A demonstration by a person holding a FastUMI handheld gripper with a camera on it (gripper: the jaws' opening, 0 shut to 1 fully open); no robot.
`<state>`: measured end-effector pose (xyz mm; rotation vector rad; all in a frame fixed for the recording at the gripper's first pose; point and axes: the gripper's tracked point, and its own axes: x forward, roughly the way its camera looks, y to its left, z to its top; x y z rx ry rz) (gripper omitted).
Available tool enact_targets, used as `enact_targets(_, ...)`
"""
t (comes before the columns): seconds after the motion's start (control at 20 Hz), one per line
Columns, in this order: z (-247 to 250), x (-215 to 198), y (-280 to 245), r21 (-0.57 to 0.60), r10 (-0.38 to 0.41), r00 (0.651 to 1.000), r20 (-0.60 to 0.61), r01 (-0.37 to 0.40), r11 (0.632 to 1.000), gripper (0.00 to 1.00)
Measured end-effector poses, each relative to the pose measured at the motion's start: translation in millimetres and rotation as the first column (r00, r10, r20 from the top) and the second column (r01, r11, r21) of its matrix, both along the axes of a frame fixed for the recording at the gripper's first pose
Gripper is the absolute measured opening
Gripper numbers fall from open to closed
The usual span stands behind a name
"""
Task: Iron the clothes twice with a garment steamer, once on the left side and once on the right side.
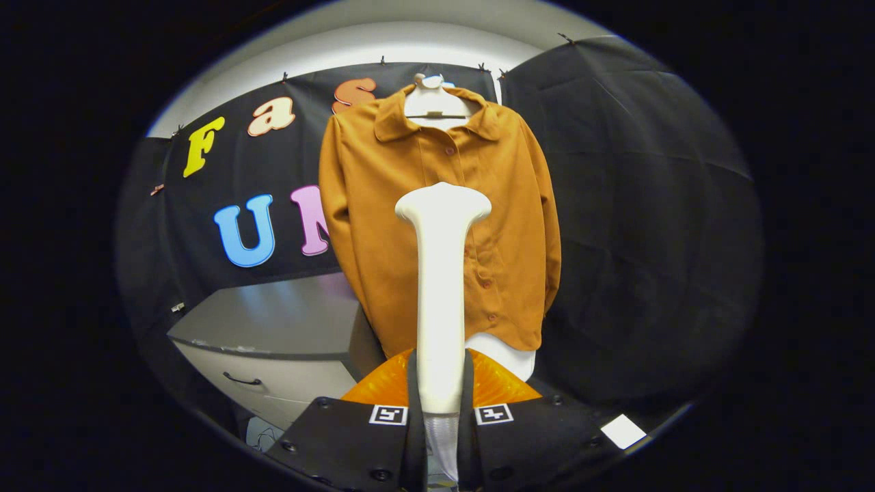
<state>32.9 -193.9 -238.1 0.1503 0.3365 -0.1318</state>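
Both gripper [439, 410] fingers clamp white garment steamer [441, 287] handle, head raised toward orange shirt [437, 225] hanging on hanger [437, 102] just beyond; grey cabinet [273, 342] beside.

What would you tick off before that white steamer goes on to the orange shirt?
1. Claw grips the steamer: ok, both fingers press its handle.
2. Steamer head faces the shirt: ok, it points at the button line.
3. Head touching the cloth: cannot tell.
4. Shirt hangs straight on its hanger: ok, buttoned and flat.
5. Steam coming out: cannot tell.
6. Cabinet clear of the path: ok, it stands off to the shirt's side.
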Motion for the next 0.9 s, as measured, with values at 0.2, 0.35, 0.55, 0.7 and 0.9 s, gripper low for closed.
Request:
enact_targets(0.2,59,4,32,-0.005,0.026,0.994,0.103,-0.026,1.000,0.21)
enact_targets(0.35,91,5,55,-0.021,0.053,0.986,0.159,-0.050,0.999,0.21)
enact_targets(0.55,117,-1,82,-0.025,0.093,0.976,0.197,-0.090,0.996,0.21)
enact_targets(0.7,132,-7,101,-0.016,0.100,0.969,0.224,-0.099,0.995,0.21)
enact_targets(0.9,152,-13,124,-0.033,0.109,0.961,0.253,-0.104,0.994,0.21)
